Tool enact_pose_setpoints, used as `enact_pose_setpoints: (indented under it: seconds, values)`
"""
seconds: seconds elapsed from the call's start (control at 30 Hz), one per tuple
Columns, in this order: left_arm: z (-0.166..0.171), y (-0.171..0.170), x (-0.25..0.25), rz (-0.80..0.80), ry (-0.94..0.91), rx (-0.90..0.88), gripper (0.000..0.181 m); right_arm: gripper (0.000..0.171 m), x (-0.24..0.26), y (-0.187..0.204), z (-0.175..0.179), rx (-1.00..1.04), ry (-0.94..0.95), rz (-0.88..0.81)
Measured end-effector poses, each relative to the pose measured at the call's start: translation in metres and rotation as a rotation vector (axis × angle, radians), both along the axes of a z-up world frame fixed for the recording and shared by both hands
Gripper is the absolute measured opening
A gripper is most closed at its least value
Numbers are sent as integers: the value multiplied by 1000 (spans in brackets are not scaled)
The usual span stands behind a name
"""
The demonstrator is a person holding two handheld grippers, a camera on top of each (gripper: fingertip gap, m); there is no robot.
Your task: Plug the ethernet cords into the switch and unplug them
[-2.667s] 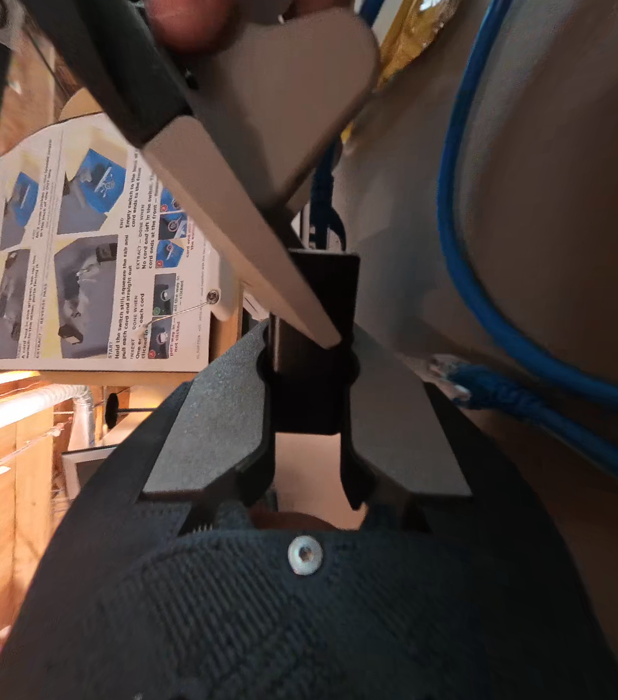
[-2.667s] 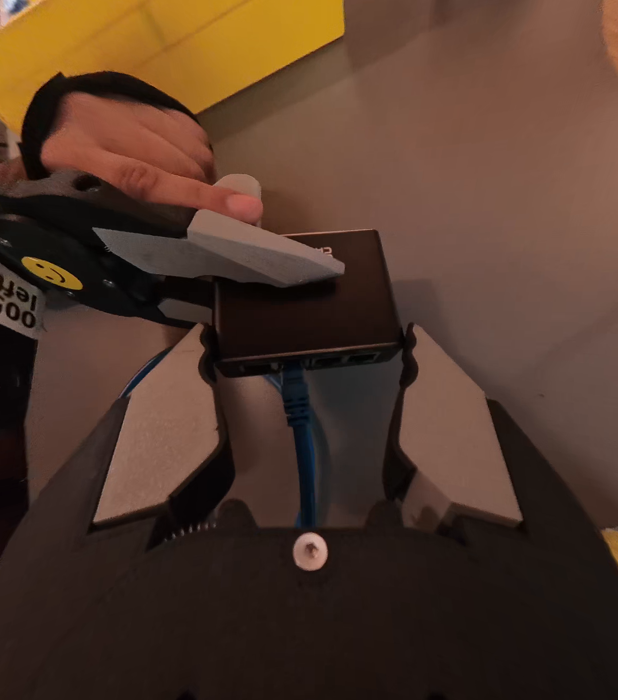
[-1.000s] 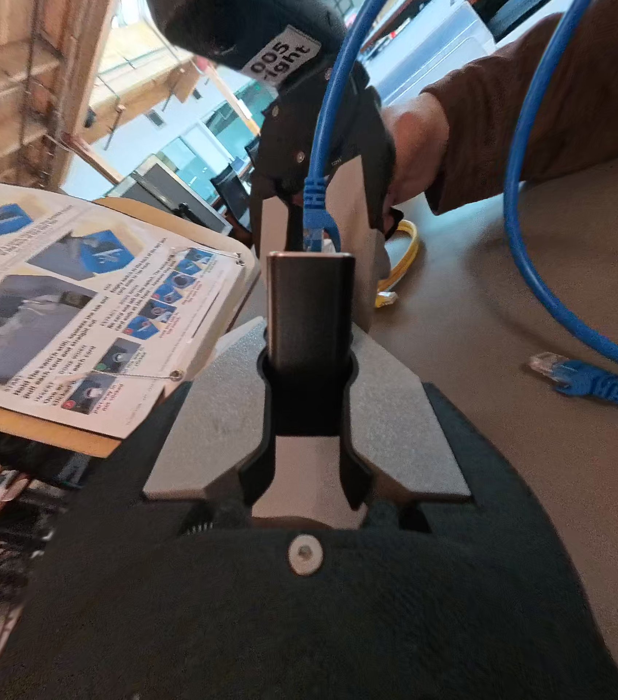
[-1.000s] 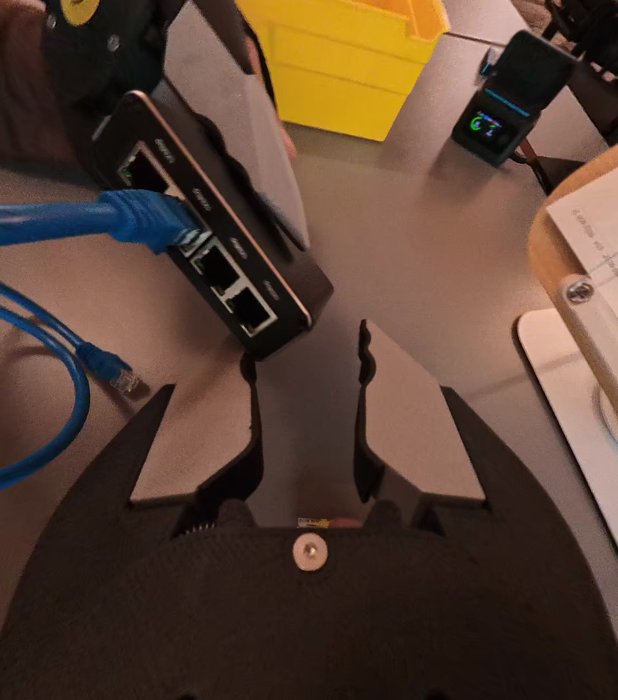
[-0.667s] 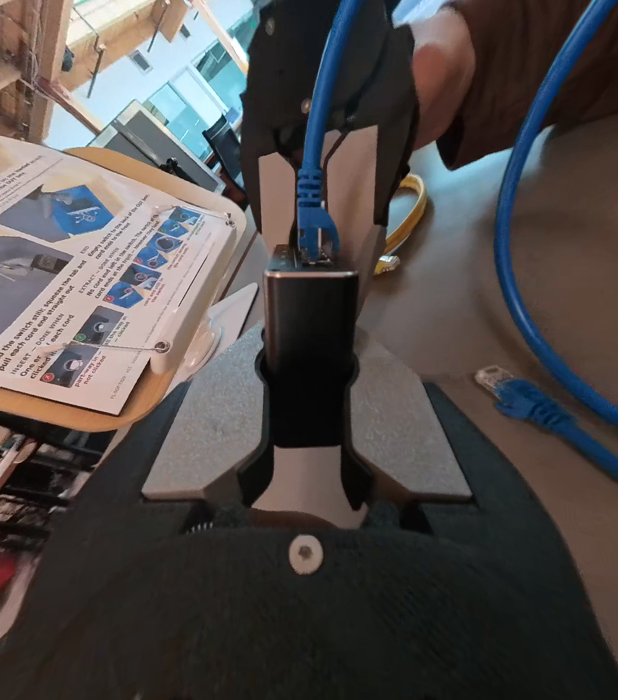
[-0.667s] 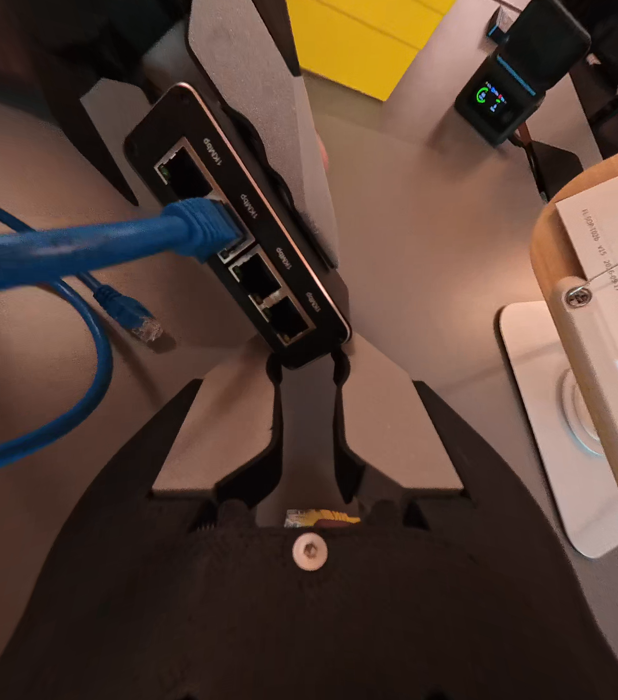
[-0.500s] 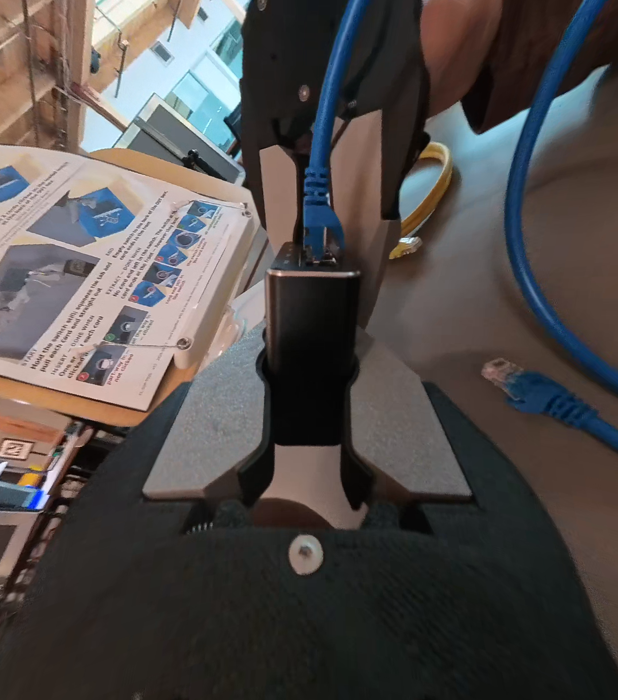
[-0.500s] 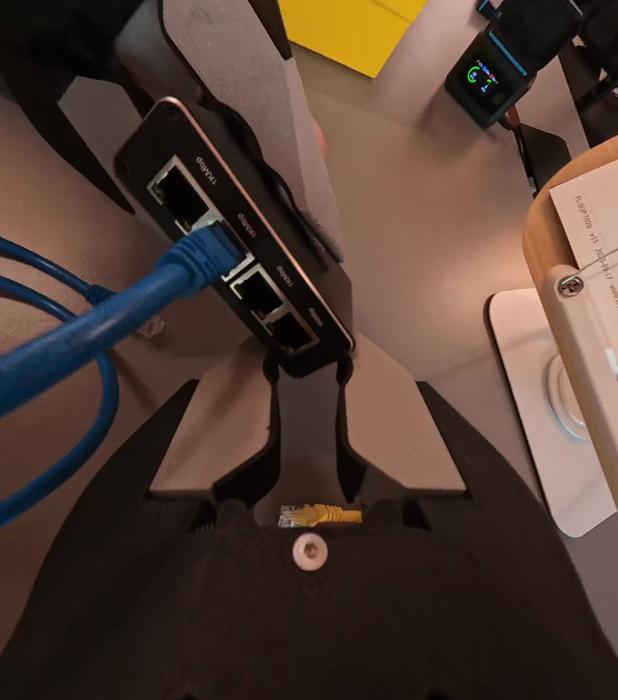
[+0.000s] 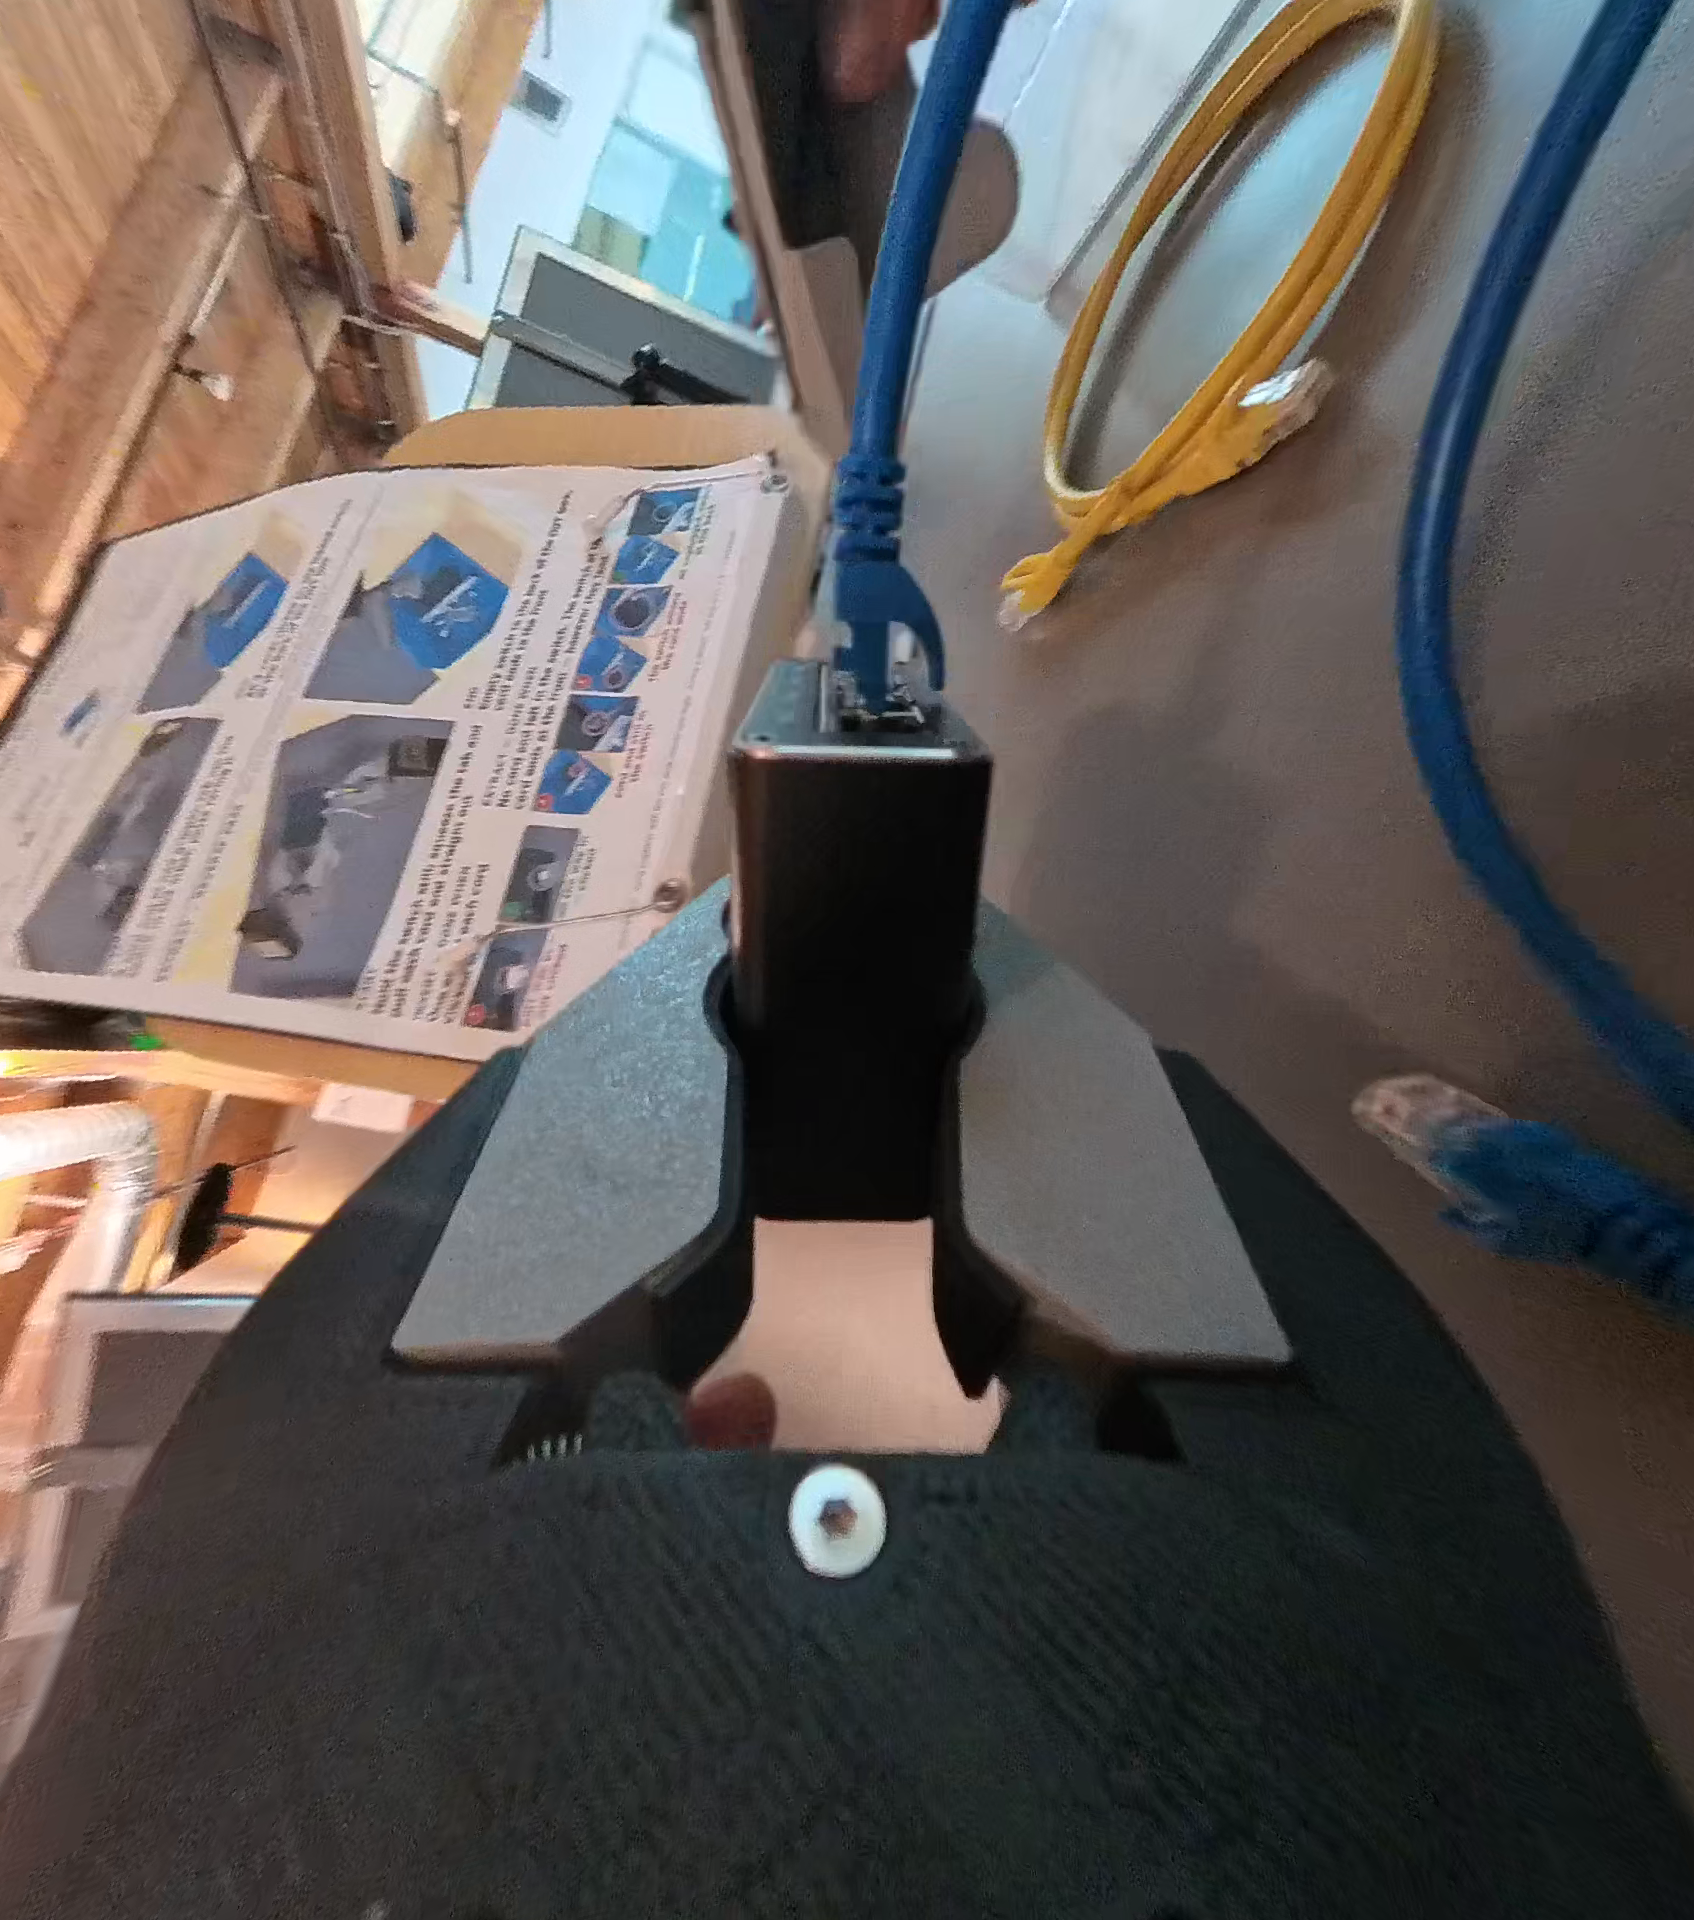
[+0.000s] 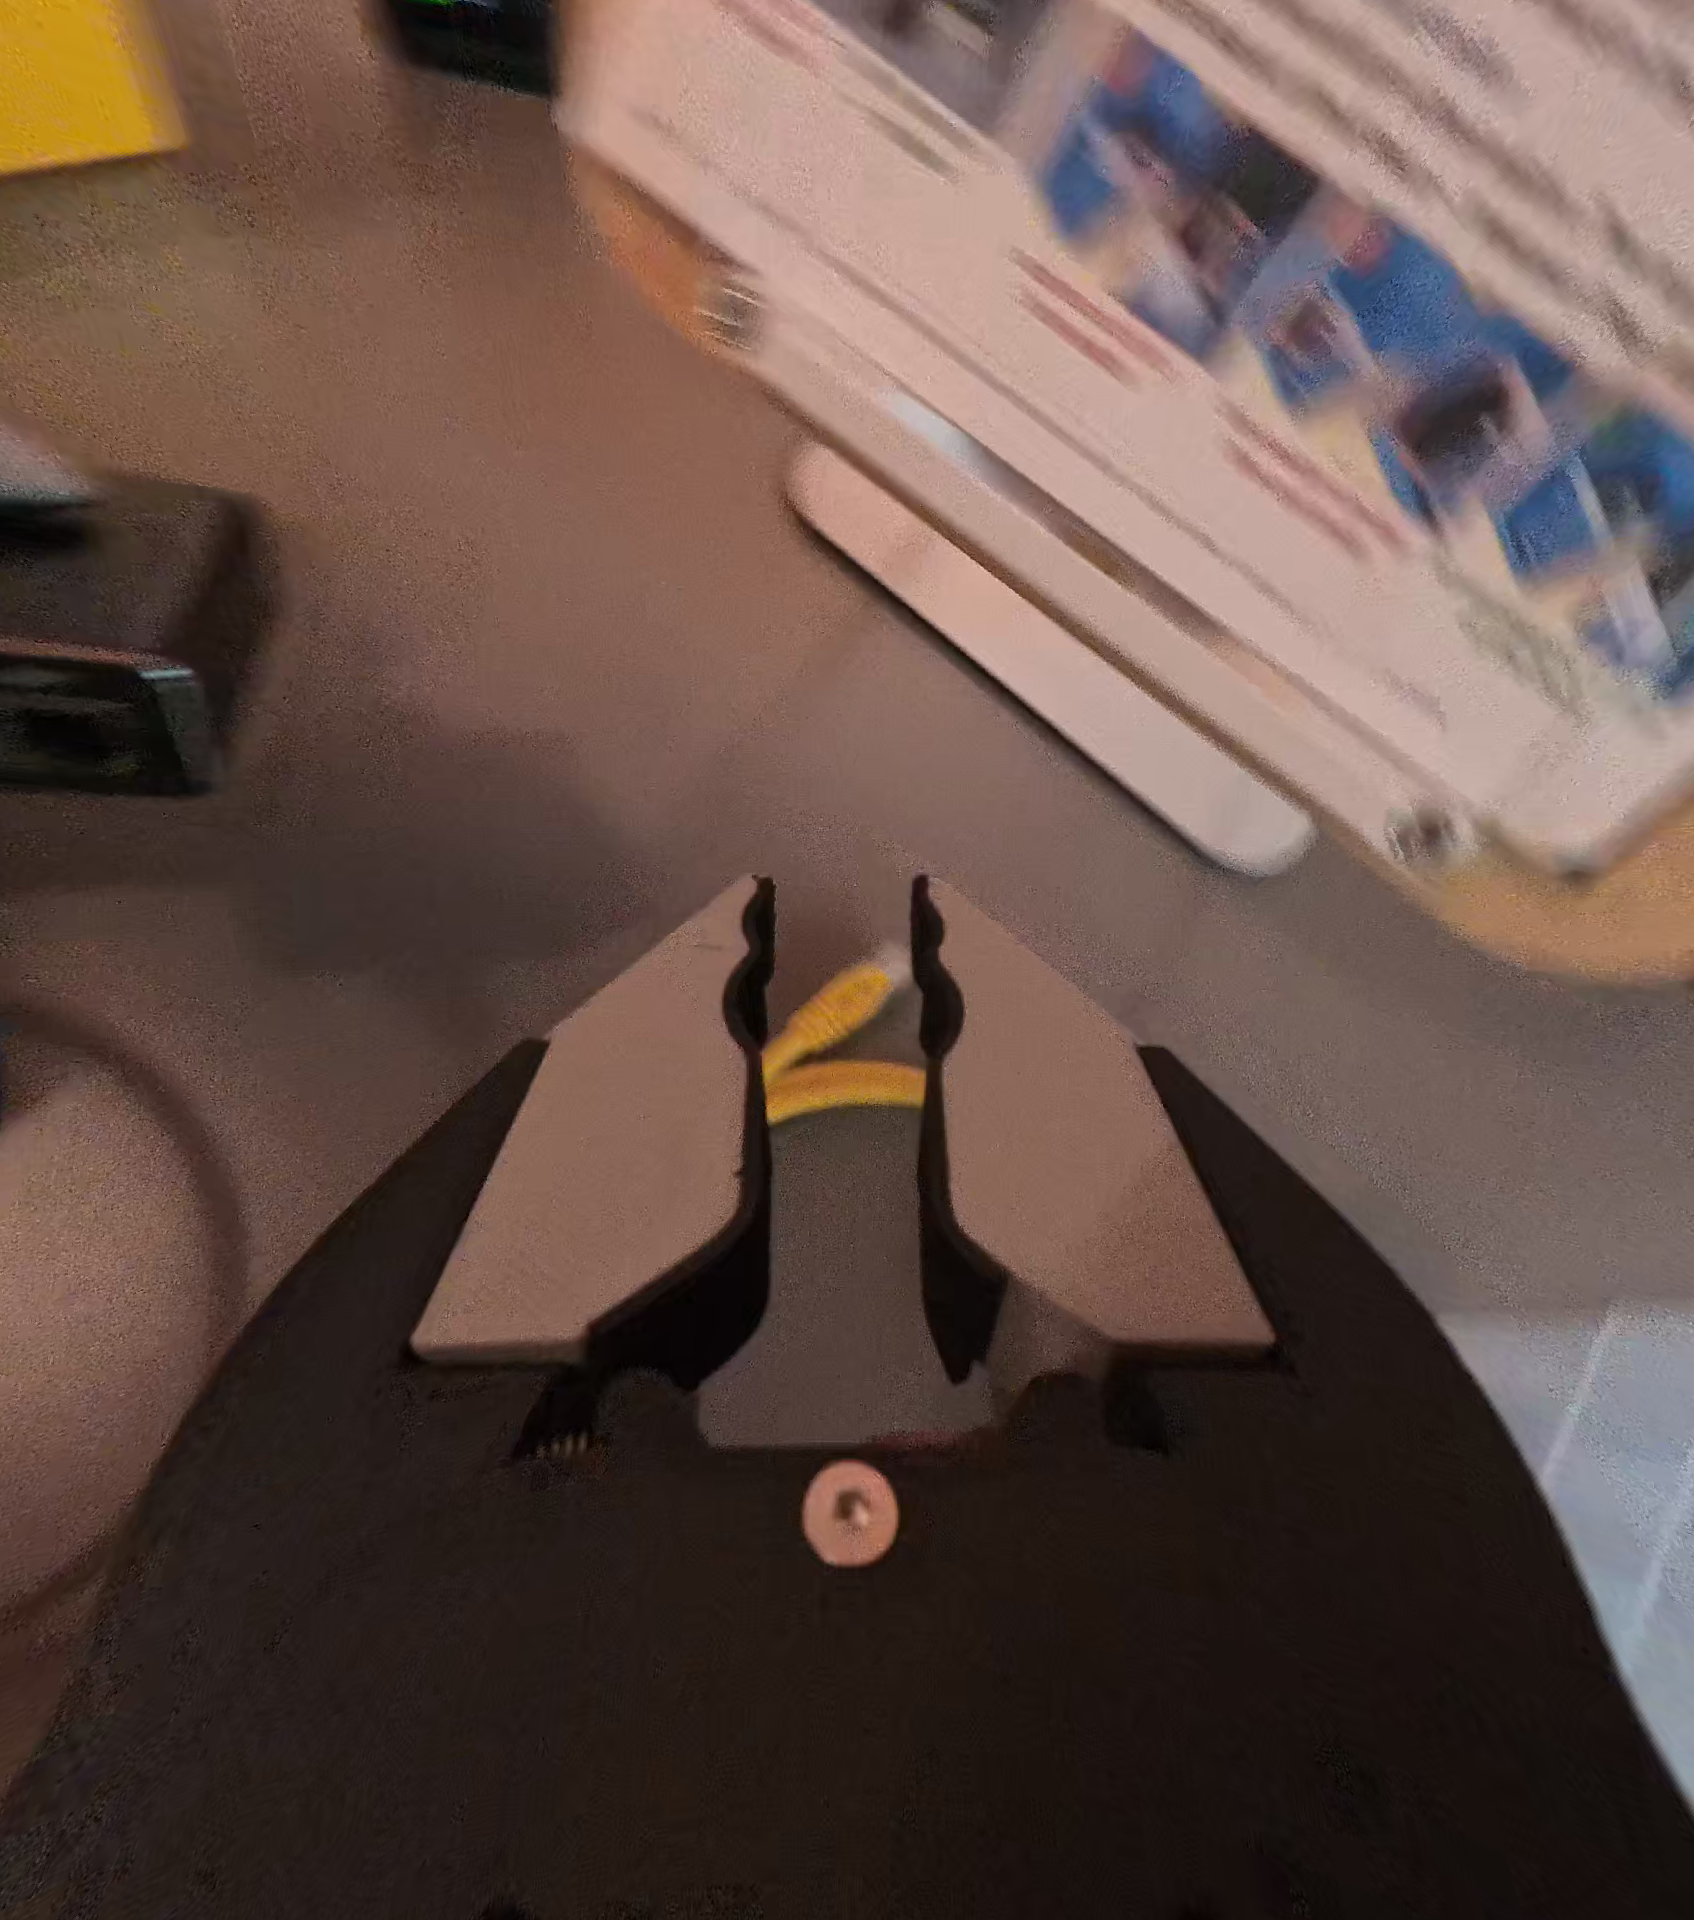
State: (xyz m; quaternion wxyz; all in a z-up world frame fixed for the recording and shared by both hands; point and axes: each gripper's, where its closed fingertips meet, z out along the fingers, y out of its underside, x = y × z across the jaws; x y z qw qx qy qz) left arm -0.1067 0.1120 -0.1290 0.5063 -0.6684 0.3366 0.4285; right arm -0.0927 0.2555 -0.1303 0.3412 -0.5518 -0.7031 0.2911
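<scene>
The left hand-held gripper (image 9: 848,1023) clamps the switch (image 9: 858,883) at frame centre. The right hand-held gripper (image 10: 841,940), parted and empty, hovers over the yellow cord (image 10: 827,1023) plug, pointing up-frame between its fingers.

The switch (image 9: 858,940) is a small black box. It stands up on its end, with its row of holes at the top. A blue cord (image 9: 879,488) is plugged into one hole and goes up and away. Its other plug (image 9: 1549,1184) lies loose on the tabletop (image 9: 1238,831). A yellow cord (image 9: 1196,395) lies coiled on the tabletop, well apart from the switch, and both its plugs are free.
</scene>
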Motion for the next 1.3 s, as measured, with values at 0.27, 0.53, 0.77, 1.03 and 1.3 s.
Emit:
enact_pose_setpoints:
  seconds: [0.27, 0.53, 0.77, 1.03, 1.3]
  values:
    - [8, 0, -15, 54, 42, 48, 33, 27, 7, 0, -25, -347, -141, -74]
    - [13, 0, -16, 64, 71, 84, 33, 27, 7, 0, -69, -223, -308, -134]
    - [13, 1, -14, 54, 89, 93, 33, 17, 0, -13, -73, -103, -300, -38]
    - [21, -2, -21, 92, 118, 128, 34, 12, -10, -58, -11, -260, -31, 178]
    - [28, -4, -22, 103, 115, 166, 33, 10, -2, -74, 36, -265, 177, 311]
